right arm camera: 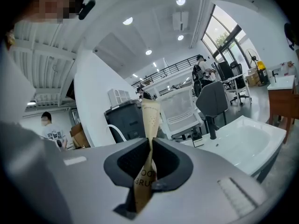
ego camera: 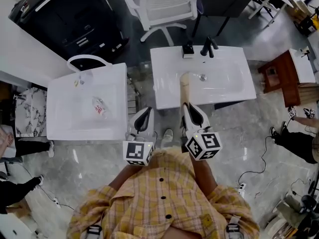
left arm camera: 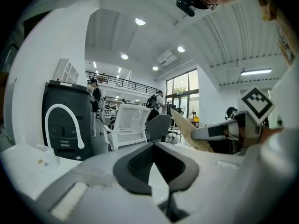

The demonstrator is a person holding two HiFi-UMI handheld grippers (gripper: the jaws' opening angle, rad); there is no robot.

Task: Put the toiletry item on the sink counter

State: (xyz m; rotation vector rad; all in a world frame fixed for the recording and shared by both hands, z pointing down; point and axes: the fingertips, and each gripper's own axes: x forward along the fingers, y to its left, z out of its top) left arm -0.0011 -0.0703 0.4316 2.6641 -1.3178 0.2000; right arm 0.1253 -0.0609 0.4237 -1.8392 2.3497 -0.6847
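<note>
While your right gripper [ego camera: 187, 106] is clamped on the packet [ego camera: 185, 86], your left gripper [ego camera: 145, 111] holds nothing.

- Right gripper: centre of the head view, below the right sink [ego camera: 167, 91]. In its own view the jaws are closed on the packet [right arm camera: 150, 120], around its lower part.
- Packet: tan paper, long and narrow, with print on its lower part. It runs from the jaws up the frame, its far end over the sink's left side beside the basin. You cannot tell whether it touches the sink.
- Left gripper: just left of the right one, at the near right corner of the left sink [ego camera: 62, 116]. In its own view the jaw tips meet, with nothing between them [left arm camera: 153, 146].
- Right sink: white, with a black tap [ego camera: 208, 47] at its far edge.
- Left sink: white, with a white arched tap [ego camera: 89, 59] and a small clear item [ego camera: 99, 107] in the basin.
- Chair [ego camera: 164, 4]: white, upper centre of the frame.
</note>
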